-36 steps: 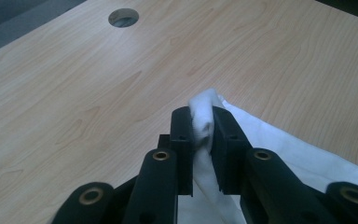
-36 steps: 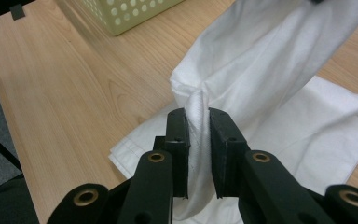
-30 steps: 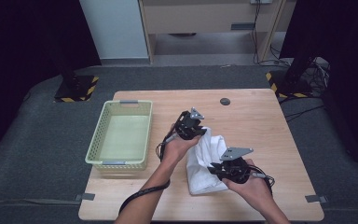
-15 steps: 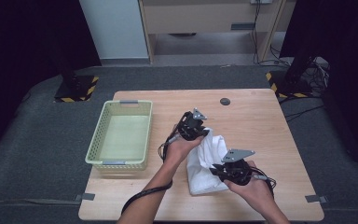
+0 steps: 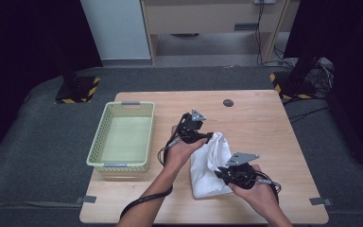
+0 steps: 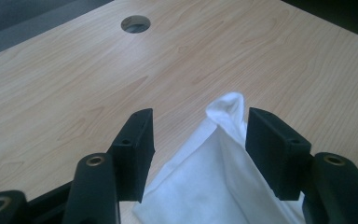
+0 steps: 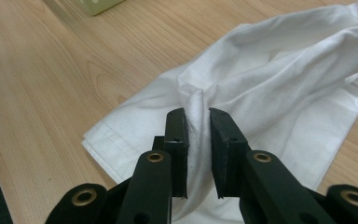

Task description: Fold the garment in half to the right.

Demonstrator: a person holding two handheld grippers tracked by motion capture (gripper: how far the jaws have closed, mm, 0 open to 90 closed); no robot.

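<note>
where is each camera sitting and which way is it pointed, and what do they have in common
High view: fixed above the person's side, looking forward and down on the table and basket; both forearms and each hand-held gripper enter from the bottom.
Left gripper view: rides the left hand-held gripper, looking along its jaws, which have just been opening around a peak of the white cloth.
Right gripper view: rides the right hand-held gripper, its jaws pinching a cloth fold.
Shared: all three show the cloth on the wooden table.
</note>
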